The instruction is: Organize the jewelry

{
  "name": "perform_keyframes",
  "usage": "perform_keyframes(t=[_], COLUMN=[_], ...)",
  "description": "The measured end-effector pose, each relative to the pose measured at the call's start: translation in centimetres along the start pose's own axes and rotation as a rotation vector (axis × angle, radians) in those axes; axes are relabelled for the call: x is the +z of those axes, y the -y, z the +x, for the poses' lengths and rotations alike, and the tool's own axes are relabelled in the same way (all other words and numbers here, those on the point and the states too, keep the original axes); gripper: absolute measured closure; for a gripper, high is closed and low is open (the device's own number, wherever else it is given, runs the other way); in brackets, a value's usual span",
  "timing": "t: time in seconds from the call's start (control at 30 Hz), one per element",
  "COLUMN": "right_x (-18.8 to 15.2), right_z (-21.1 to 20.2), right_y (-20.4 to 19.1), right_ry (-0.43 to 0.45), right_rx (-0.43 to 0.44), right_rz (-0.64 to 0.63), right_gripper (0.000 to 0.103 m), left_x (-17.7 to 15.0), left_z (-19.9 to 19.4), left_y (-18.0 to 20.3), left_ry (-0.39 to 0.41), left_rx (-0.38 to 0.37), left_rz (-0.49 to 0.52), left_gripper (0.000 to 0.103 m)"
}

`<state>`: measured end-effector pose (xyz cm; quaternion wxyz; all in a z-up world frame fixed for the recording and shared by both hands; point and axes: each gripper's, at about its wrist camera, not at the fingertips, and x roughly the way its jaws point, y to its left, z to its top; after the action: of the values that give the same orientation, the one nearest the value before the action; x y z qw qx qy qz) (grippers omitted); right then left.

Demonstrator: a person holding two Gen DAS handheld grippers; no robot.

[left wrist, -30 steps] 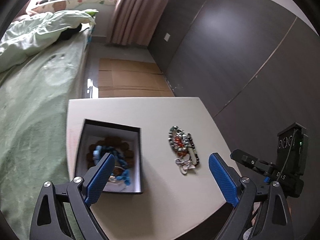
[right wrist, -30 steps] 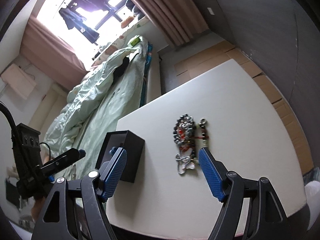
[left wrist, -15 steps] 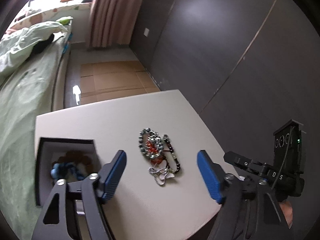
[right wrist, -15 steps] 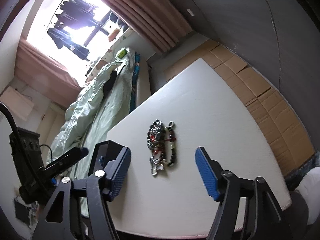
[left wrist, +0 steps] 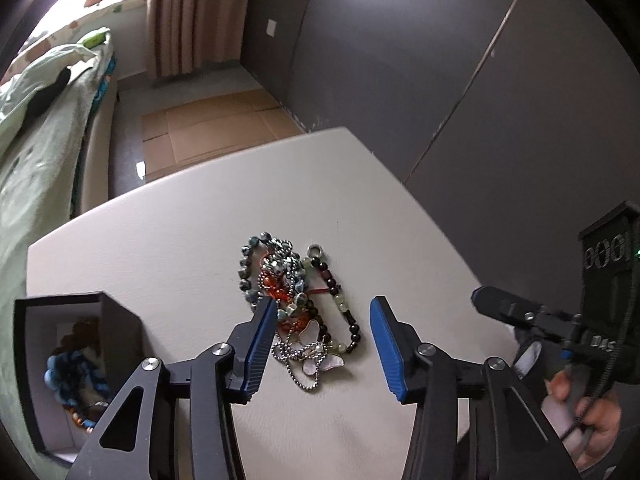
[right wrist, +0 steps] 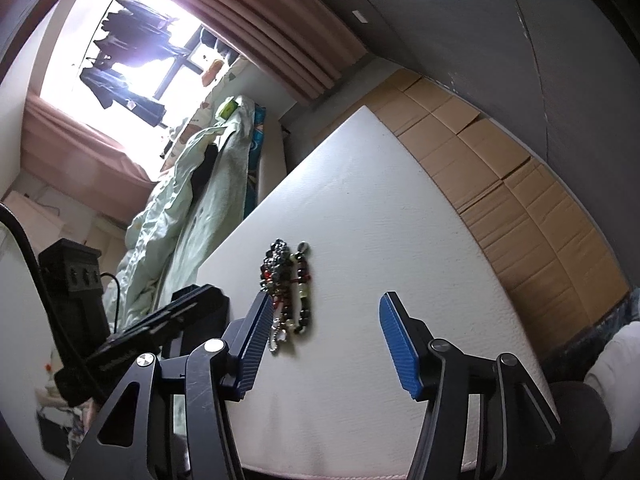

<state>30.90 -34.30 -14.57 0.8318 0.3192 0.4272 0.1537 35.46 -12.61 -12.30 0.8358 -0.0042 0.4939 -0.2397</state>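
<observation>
The only writing to be read is "D4S" on the black housing (left wrist: 600,344) of the other tool, seen at the right of the left wrist view.

A pile of jewelry (left wrist: 298,308) lies on the white table (left wrist: 168,248): grey-bead and dark-bead bracelets, red beads, a ball chain and a pale butterfly pendant (left wrist: 316,344). Left of the pile stands an open black box (left wrist: 120,320) with blue and brown beads inside.

The left tongs (left wrist: 323,346) are spread wide around the near end of the pile and grip nothing. The right tongs (right wrist: 324,346) are also wide apart and hold nothing; the pile (right wrist: 288,284) lies just by their left finger.

Beyond the table from the pile are flattened cardboard (left wrist: 208,132) on the floor, a dark panelled wall (left wrist: 400,60), pink curtains (right wrist: 280,36), a bright window (right wrist: 132,40), and a bed with pale green bedding (right wrist: 180,192).
</observation>
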Motion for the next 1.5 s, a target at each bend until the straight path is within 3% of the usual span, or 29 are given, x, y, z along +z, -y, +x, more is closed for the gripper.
perform_keyframes(t=[0.4,0.5,0.63,0.87,1.1,1.23,1.5], right_x=[0.3,0.4,0.4,0.3,0.7,1.1,1.6], right_z=[0.9,1.3,1.7,2.8,4.1,5.2,7.9], right_y=[0.9,0.9,0.7,0.2,-0.9,-1.8,-4.1], right_ry=[-0.023,-0.029,-0.039,-0.067,-0.097,-0.123,-0.19], right_rx=[0.0,0.001,0.0,0.001,-0.006,-0.025,-0.104], right_rz=[0.002,0.001,-0.006,-0.025,-0.066,-0.103,-0.223], right_gripper=[0.046,0.046,0.046,0.046,0.046,0.056,0.065], left_x=[0.1,0.1,0.0,-0.3,0.7,1.3,1.7], left_z=[4.0,4.2,4.2,3.8,0.6,-1.4,-4.4], left_y=[-0.7,-0.9,-1.0,-1.5,-1.8,-1.8,-2.2], left_ry=[-0.059,-0.063,-0.071,-0.073,-0.003,0.039,0.099], left_rx=[0.075,0.096,0.09,0.078,0.044,0.037,0.019], left_rz=[0.032,0.035,0.047,0.026,-0.006,-0.009,-0.028], left_gripper=[0.072,0.085,0.093,0.094,0.094,0.095,0.095])
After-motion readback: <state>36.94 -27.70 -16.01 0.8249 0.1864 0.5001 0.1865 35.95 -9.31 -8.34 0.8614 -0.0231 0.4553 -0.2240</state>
